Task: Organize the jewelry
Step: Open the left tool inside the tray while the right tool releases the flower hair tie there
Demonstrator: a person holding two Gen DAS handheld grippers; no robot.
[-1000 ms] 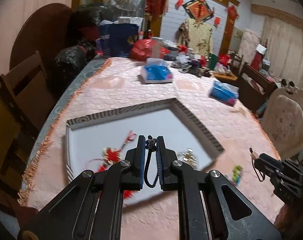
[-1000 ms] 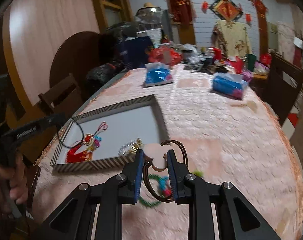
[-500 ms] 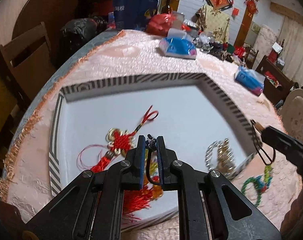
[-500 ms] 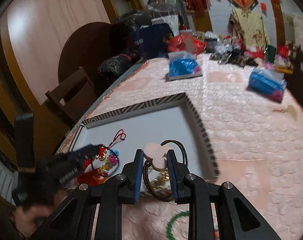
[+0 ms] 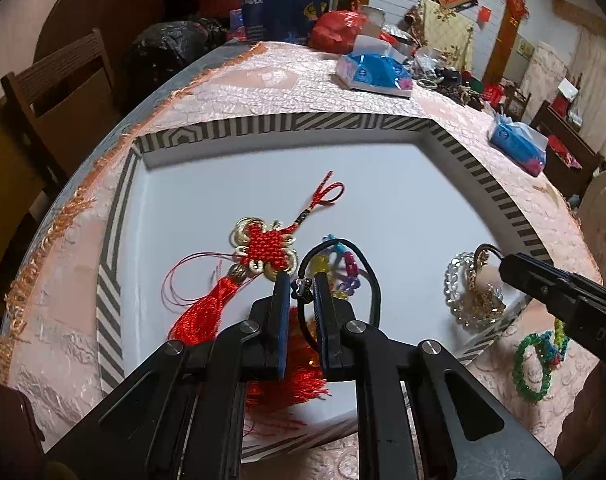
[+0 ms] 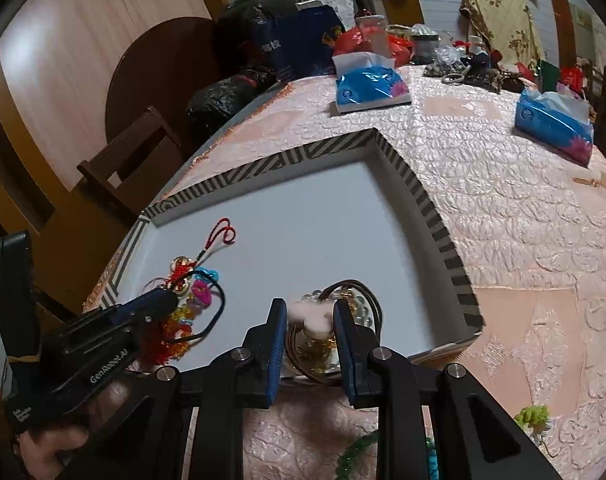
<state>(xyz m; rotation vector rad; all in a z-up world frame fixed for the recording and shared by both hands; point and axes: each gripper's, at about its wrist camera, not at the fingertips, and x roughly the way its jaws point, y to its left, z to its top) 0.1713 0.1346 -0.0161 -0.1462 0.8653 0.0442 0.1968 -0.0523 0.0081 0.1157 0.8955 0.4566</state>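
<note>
The left tool (image 5: 303, 286) is clamped on the small dark charm of a black hair tie (image 5: 373, 280), whose loop hangs out past the fingertips toward twelve and one o'clock, over the pale floor of the striped-rim tray (image 5: 263, 125). Straight under that loop lie a string of coloured beads (image 5: 349, 268) and, at ten o'clock from the tips, the red knot tassel (image 5: 269, 250).

The right tool (image 6: 309, 314) is pinched on the pale pink fuzzy ornament of a brown hair tie (image 6: 373, 300), its ring sagging toward one o'clock above a clear bead bracelet (image 5: 459, 276) in the tray's near corner.

Both ties already hang inside the rim, so I judge release needs only a drop straight down. A green bead bracelet (image 5: 533, 366) waits on the bench at three o'clock of the left tool, nearer the right hand.
</note>
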